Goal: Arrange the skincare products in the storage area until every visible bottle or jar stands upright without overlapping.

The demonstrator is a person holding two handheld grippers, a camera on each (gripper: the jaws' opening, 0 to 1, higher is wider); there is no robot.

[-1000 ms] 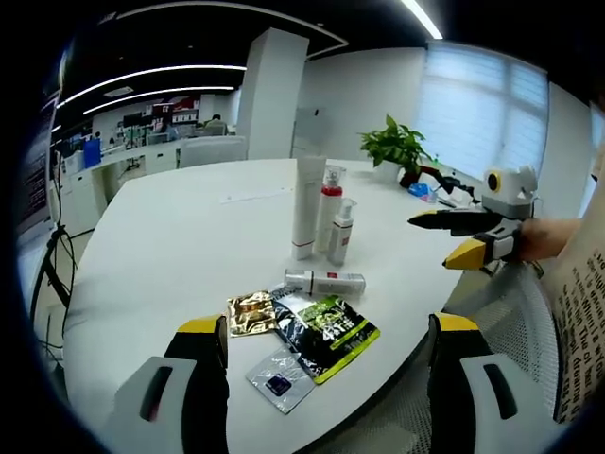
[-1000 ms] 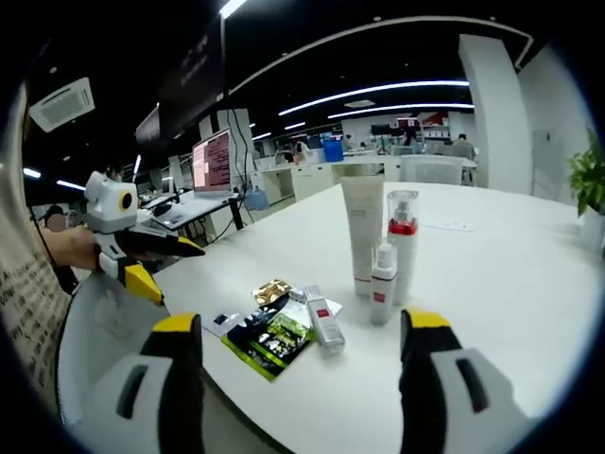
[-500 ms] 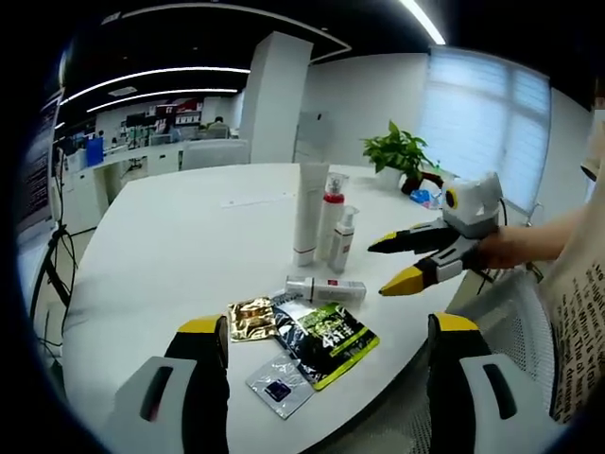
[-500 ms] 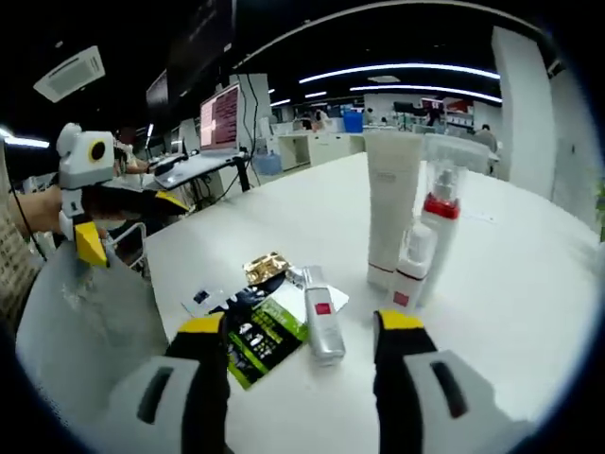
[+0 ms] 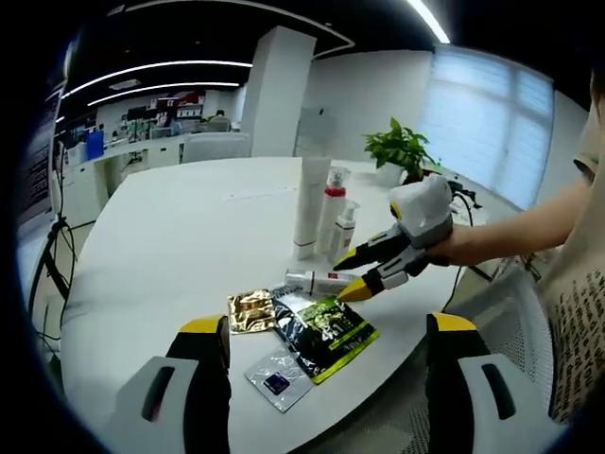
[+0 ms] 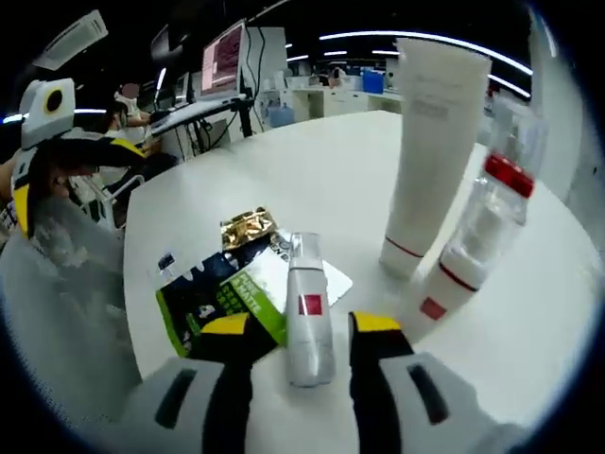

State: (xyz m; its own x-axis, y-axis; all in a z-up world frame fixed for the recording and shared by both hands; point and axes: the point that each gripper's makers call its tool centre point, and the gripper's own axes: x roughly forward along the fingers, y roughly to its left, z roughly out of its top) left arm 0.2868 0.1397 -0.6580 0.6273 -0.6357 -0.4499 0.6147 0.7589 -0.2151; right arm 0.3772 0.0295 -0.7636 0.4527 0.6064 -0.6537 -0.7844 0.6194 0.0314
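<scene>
In the left gripper view, a round white counter (image 5: 170, 236) carries three skincare containers standing upright close together: a tall white tube (image 5: 308, 208), a clear pump bottle with a red collar (image 5: 330, 213) and a small white bottle (image 5: 344, 234). In front of them a small white bottle with a red label (image 5: 318, 281) lies on its side, beside a gold sachet (image 5: 249, 311), a green and black sachet (image 5: 328, 328) and a clear sachet (image 5: 279, 379). The right claw (image 5: 350, 274) reaches in from the right, its two yellow-tipped jaws apart and bracketing the near end of the lying bottle. The left claw (image 5: 324, 331) hangs back at the counter's edge, jaws wide apart and empty, well apart from the bottles. In the right gripper view, the lying bottle sits directly ahead between the right claw's own open jaws, its long axis running roughly along the line of the jaws, cap end pointing away. Its near end lies between the yellow jaw tips, but contact cannot be told. The tall tube and the red-collared pump bottle stand just beyond to the right; the left claw shows far off at the left edge. So the right claw is plainly the nearer one for a grasp. Compared with a second ago, the right claw has travelled from beside the counter edge right down to the lying bottle, and its jaws have narrowed; the left claw has barely shifted, and the products have not moved.
</scene>
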